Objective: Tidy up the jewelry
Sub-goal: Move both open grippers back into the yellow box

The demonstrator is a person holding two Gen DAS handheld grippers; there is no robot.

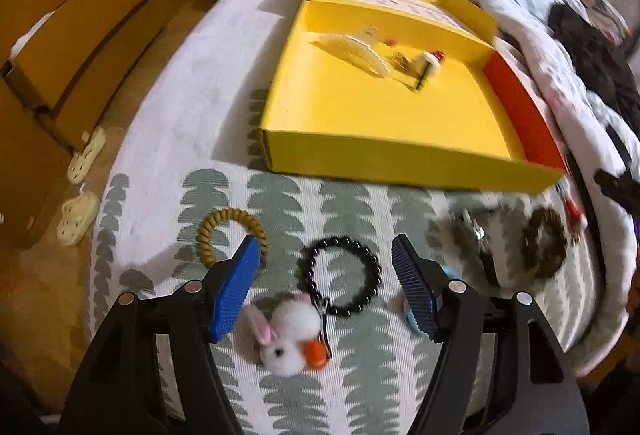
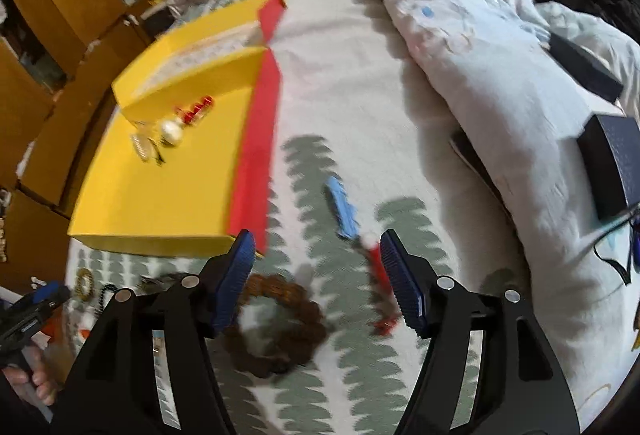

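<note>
Left tool is spread wide w/ nothing between its blue pads, poised above the bed cover. Directly between the pads lie the black bead bracelet and, touching its near edge, the white bunny pom-pom clip w/ an orange bit. Yellow spiral hair tie sits just beside the left pad, partly hidden by it. A pale blue item peeks out behind the right pad; can't tell what it is.

Right tool is also spread and empty. Brown bead bracelet lies under it, nearer its left pad; a red clip w/ white tip is just beside the right pad, and a blue clip is a bit farther out.

Yellow box w/ red side flap is open beyond both tools and already holds a white comb-like clip plus a few small pieces near its back wall.

Judgement: step in hand is prob. the left pick-up of the black bracelet or the bunny clip. To do it well: choose one; they touch, so a centred close could snag both. For the bracelet, pinch across one side of the ring, away from the clip. Cover is soft, so press down lightly before closing. Frames are blurred, so slow down before closing.
</note>
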